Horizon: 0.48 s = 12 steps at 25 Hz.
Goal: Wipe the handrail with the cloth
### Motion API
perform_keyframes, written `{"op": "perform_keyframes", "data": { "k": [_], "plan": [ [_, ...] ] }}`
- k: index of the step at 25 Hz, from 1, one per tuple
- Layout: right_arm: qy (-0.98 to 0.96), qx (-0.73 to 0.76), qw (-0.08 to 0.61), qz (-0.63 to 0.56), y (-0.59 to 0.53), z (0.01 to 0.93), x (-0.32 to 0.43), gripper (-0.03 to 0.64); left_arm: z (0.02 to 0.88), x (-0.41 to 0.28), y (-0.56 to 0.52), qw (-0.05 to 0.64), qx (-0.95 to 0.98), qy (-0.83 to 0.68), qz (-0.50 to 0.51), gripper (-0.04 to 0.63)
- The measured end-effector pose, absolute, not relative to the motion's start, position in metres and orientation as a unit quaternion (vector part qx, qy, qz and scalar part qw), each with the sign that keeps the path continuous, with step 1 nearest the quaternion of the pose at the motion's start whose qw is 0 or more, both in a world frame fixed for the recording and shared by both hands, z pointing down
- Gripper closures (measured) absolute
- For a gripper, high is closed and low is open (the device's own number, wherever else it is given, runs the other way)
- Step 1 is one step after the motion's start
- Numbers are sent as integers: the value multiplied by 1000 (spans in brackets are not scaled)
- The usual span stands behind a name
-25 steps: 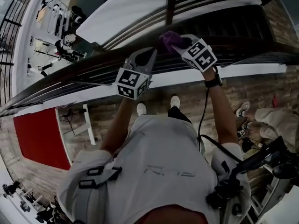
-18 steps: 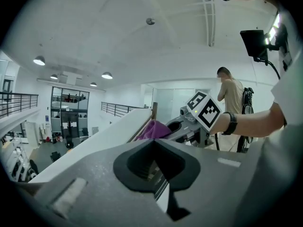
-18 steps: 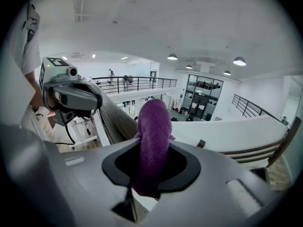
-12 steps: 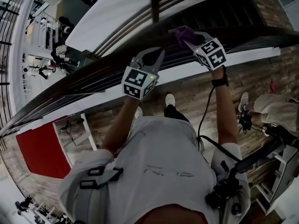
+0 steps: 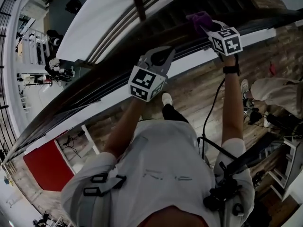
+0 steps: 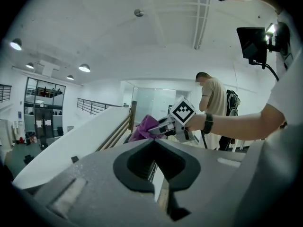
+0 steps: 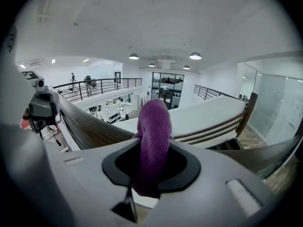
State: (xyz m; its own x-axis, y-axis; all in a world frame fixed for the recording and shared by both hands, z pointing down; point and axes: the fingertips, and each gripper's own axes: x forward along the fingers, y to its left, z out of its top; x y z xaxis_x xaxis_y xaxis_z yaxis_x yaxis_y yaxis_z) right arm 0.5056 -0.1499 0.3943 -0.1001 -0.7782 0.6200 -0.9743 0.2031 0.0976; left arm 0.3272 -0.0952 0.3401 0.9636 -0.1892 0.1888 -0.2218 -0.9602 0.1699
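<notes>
- A gallery with a brick-pattern floor point(image 5: 189, 86) is seen from above. It is open on the far side to a lower hall point(image 5: 52, 41). A white ceiling with round lamps point(image 7: 195, 56) is shown in the right gripper view.
- The dark rail point(image 5: 102, 77) is drawn across the head view from lower left to upper right. A white ledge point(image 5: 109, 103) lies under it, and a dark post point(image 5: 137, 4) stands beyond it.
- The purple cloth point(image 5: 199, 19) is clamped in the jaws of the right gripper point(image 5: 205, 28) and is laid on top of the rail at the upper right.
- In the right gripper view the cloth point(image 7: 154, 136) is seen sticking up out of the closed jaws. The rail point(image 7: 87, 126) curves away to the left behind it.
- The left gripper point(image 5: 158, 55) is held at the rail, well apart from the right one. In its own view the left gripper point(image 6: 154, 141) is shown with jaws together at the tips and nothing gripped.
- From there the cloth point(image 6: 146, 126) and the right gripper point(image 6: 163, 126), with its marker cube point(image 6: 182, 111), are seen further along the rail. A second person point(image 6: 214, 103) stands behind them.
- A second ago the cloth lay just below the post and close beside the left gripper. It has since been carried to the right along the rail, clear of the post, and the gap between the grippers has widened.
- The cloth has been kept clamped throughout.
</notes>
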Motion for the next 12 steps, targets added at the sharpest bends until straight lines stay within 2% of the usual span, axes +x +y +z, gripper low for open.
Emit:
{"op": "perform_keyframes", "data": {
  "k": [12],
  "plan": [
    [-659,678,268,185,-135,389,631,526,341,404,-79,102,990,-52,85,594]
  ]
}}
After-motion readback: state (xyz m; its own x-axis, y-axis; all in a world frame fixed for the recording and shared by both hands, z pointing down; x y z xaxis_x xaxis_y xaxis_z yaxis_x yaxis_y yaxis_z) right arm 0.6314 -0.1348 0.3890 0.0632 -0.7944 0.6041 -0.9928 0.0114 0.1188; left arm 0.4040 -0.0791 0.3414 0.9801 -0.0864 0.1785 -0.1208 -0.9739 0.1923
